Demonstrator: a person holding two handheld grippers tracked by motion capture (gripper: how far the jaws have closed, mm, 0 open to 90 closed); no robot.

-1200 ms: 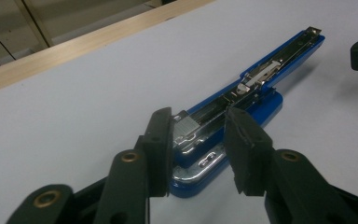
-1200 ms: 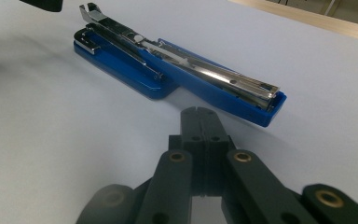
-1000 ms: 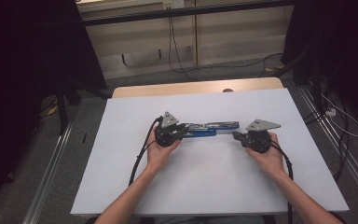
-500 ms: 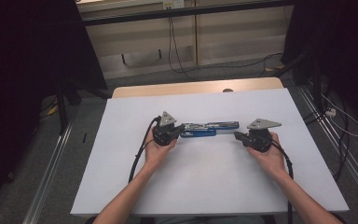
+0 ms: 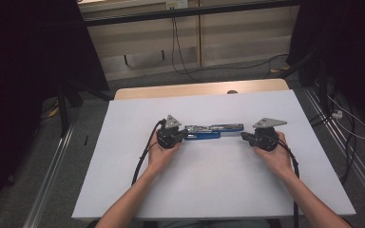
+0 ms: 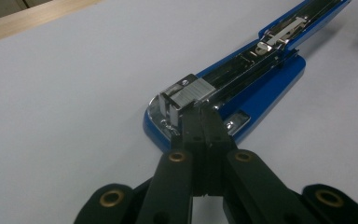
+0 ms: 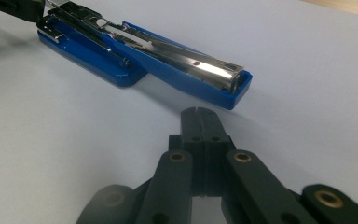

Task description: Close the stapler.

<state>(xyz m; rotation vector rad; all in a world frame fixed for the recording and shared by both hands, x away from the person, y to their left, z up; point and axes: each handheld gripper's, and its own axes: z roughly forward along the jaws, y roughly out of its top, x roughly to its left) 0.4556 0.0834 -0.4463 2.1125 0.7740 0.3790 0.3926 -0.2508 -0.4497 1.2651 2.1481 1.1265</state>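
Up in the high view, the white bench (image 5: 209, 190) spreads wide, with bare surface all along its lower half and out toward both side edges. Its far edge shows a strip of wood at the top, and the floor drops away left and right with cables lying on it at the right of the frame.

Dead centre sits the blue stapler (image 5: 209, 132), opened out flat and stretched left to right, well clear of every bench edge. In the left gripper view the stapler (image 6: 242, 79) runs from the middle toward the upper right corner, its metal staple channel up and shining, open white surface to the left of it. In the right gripper view the stapler (image 7: 144, 56) lies across the upper left, its blue end nearest the camera, with bare bench to the right and below.

Now the tongs. The left tongs (image 5: 184, 135) are pressed together, tips right at the stapler's left end; in the left gripper view the left tongs (image 6: 203, 112) sit shut against the metal front of the staple channel, touching it, nothing pinched between them. The right tongs (image 5: 243, 137) are pressed together too, just beside the stapler's right end; in the right gripper view the right tongs (image 7: 199, 114) sit short of the blue tip, a sliver of bench between, gripping nothing.
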